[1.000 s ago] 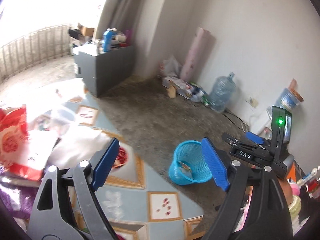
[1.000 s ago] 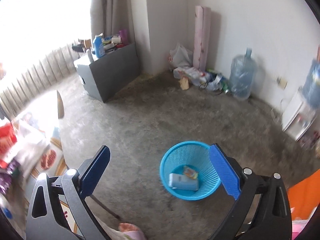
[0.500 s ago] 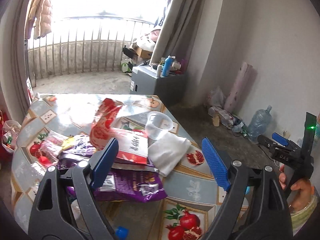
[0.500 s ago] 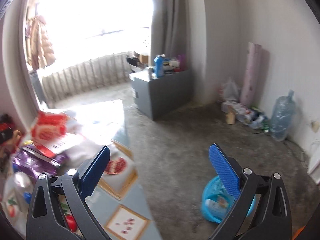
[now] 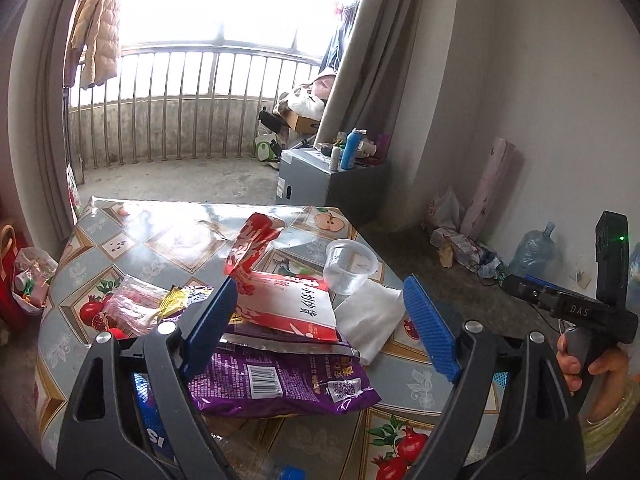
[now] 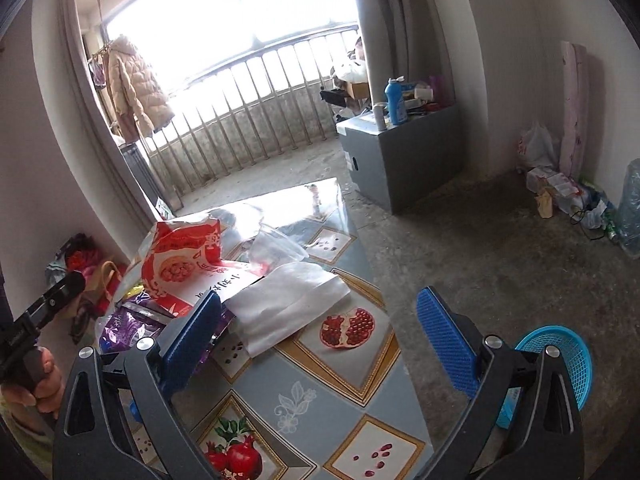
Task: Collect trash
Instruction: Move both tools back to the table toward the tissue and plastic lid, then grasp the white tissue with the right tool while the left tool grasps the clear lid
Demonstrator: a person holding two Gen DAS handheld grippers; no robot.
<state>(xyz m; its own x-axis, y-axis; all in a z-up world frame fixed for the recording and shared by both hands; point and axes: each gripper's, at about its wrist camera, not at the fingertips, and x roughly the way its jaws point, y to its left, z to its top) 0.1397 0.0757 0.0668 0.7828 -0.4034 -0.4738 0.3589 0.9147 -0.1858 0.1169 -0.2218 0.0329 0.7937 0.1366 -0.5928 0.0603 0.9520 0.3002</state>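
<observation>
**Two empty grippers over a littered table**

I count two wrapper bags, one red-and-white bag [image 5: 288, 300] lying on one purple bag [image 5: 280, 380], plus one clear plastic cup [image 5: 351, 266] at 1 o'clock and one white tissue [image 5: 370, 316] beside it. My left gripper [image 5: 320, 332] hangs released above the pile; my right gripper [image 6: 320, 336], jaws just narrowing slightly, grips nothing above the table [image 6: 320, 408]. One blue basket [image 6: 560, 356] sits on the floor at 4 o'clock, partly hidden behind my right finger.

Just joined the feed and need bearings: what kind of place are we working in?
Most likely a lived-in home room opening onto a balcony: a table with a fruit-print cover strewn with snack wrappers, a coat hanging by the railing, bare concrete floor.
</observation>
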